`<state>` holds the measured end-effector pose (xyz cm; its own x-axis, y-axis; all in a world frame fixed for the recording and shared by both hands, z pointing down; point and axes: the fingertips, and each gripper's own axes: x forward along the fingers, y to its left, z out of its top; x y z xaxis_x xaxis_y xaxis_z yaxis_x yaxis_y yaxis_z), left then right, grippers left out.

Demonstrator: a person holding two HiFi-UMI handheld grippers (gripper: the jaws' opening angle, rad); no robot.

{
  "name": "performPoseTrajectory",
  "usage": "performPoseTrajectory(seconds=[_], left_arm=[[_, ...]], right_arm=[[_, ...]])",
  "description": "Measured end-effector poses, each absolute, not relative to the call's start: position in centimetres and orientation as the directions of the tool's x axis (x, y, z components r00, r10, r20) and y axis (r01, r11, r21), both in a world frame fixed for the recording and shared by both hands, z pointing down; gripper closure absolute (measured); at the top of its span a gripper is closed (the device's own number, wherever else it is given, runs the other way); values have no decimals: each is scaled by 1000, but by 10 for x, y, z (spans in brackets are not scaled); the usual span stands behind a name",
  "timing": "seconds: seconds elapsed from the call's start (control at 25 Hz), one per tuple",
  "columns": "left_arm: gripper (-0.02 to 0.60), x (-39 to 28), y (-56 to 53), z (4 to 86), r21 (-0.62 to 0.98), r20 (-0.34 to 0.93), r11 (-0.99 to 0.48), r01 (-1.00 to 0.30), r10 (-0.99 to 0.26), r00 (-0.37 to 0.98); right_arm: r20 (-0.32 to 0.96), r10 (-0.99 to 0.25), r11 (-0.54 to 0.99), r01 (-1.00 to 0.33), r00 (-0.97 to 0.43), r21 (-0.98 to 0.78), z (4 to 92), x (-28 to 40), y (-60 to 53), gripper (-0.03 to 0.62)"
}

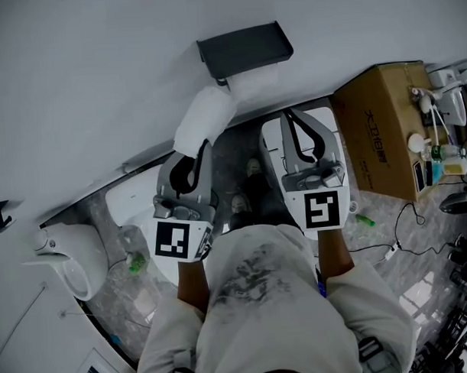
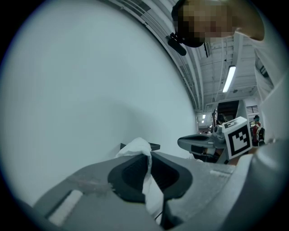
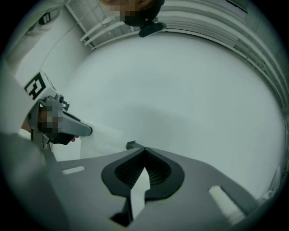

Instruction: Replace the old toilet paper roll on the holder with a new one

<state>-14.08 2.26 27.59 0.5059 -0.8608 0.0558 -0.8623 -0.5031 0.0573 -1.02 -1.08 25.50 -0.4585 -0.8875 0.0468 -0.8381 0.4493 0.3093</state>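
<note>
A dark holder [image 1: 245, 47] is fixed to the white wall, and a strip of white paper [image 1: 254, 79] hangs under it. My left gripper [image 1: 202, 147] points at the wall just left of the holder. It is shut on a bundle of white toilet paper [image 1: 204, 117]; in the left gripper view the crumpled paper [image 2: 137, 150] is pinched between the jaws of the left gripper [image 2: 148, 156]. My right gripper [image 1: 289, 114] sits right of it, below the holder, shut with nothing in it. In the right gripper view the right gripper [image 3: 144, 150] has its jaws closed together, and the holder's edge [image 3: 131, 145] shows beyond.
A cardboard box [image 1: 381, 131] stands on the floor at the right, with bottles and clutter [image 1: 439, 148] beside it. A white toilet [image 1: 67, 253] is at the left, a green bottle [image 1: 135, 262] near it. Cables [image 1: 408, 245] lie on the marble floor.
</note>
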Motion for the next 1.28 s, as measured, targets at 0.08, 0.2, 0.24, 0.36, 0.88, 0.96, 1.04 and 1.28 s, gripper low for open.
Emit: performPoseTrajectory(seconds=[0.08, 0.2, 0.24, 0.36, 0.88, 0.96, 1.04, 1.28], left_arm=[[561, -141, 24, 276, 55, 55, -505, -861, -860, 508], [561, -140, 25, 274, 54, 55, -507, -860, -859, 509], [561, -140, 26, 274, 54, 54, -507, -860, -859, 510], [563, -139, 26, 272, 55, 52, -509, -859, -858, 512], [561, -139, 27, 266, 58, 44, -515, -855, -854, 518], [561, -138, 28, 266, 60, 43, -514, -856, -855, 516], [561, -138, 28, 266, 62, 43, -513, -856, -856, 515], [561, -141, 30, 264, 65, 37, -513, -856, -856, 516]], right_arm=[[44, -886, 452, -842, -461, 293, 256, -9, -7, 591], [46, -885, 457, -848, -463, 269, 257, -8, -2, 592], [50, -884, 460, -848, -464, 263, 257, -7, -1, 592], [65, -882, 467, -849, -467, 248, 260, -6, 2, 592], [67, -877, 479, -850, -476, 220, 257, -12, 7, 592], [68, -876, 481, -849, -478, 218, 257, -12, 8, 592], [72, -875, 482, -849, -479, 215, 257, -12, 8, 592], [72, -872, 488, -847, -484, 210, 256, -17, 11, 592]])
